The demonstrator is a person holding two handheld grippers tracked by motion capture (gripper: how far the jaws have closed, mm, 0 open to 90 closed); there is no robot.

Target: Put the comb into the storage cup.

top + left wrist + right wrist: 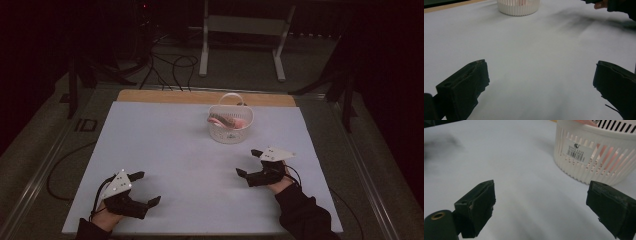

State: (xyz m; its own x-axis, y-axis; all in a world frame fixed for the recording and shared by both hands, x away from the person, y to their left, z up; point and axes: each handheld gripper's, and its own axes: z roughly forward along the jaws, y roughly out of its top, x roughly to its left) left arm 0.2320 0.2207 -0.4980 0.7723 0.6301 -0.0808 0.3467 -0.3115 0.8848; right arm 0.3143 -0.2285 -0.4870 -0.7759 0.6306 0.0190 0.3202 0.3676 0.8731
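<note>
Both claws rest spread and empty on the desk (165, 150), the right claw (248, 162) nearest the white basket (230, 131) toward the far edge, which holds what looks like pink items, while the left claw (147, 188) waits well apart.

basket (230, 127): white, slatted | contents: pink | table (165, 150): pale grey
</note>
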